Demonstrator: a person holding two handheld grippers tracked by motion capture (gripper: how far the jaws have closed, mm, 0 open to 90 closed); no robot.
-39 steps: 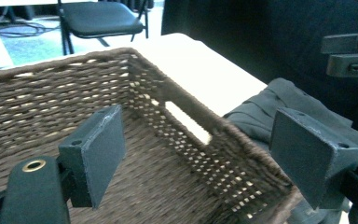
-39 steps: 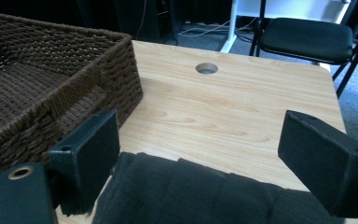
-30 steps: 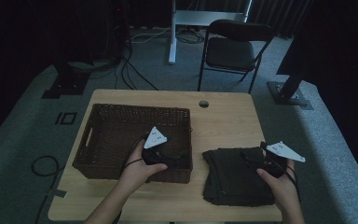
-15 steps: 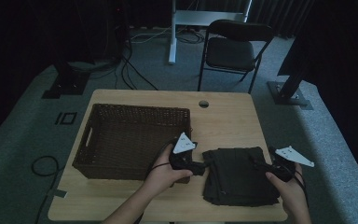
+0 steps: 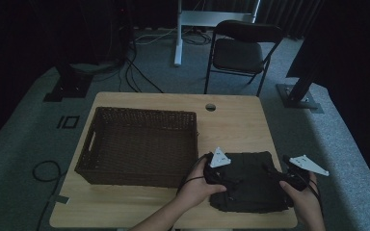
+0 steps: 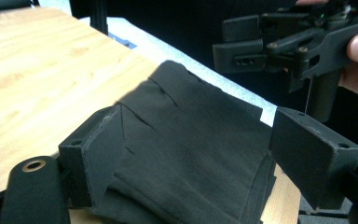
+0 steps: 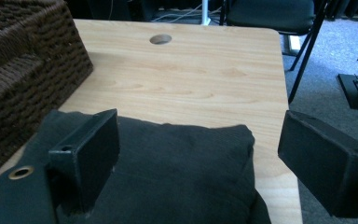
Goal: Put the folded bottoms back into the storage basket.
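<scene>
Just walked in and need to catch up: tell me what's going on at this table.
A person holds a gripper in each hand over a folded dark cloth lying on the wooden table, to the right of a brown wicker basket. The left gripper sits at the cloth's left edge and the right gripper at its right edge. Both have their jaws open with the cloth between them; neither has closed on it.

Left tongs [image 5: 220,174] now over cloth [image 5: 250,180]

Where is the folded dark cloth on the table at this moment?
In the high view the folded dark cloth lies at the table's near right corner, just right of the wicker basket, between the left gripper and right gripper.
</scene>
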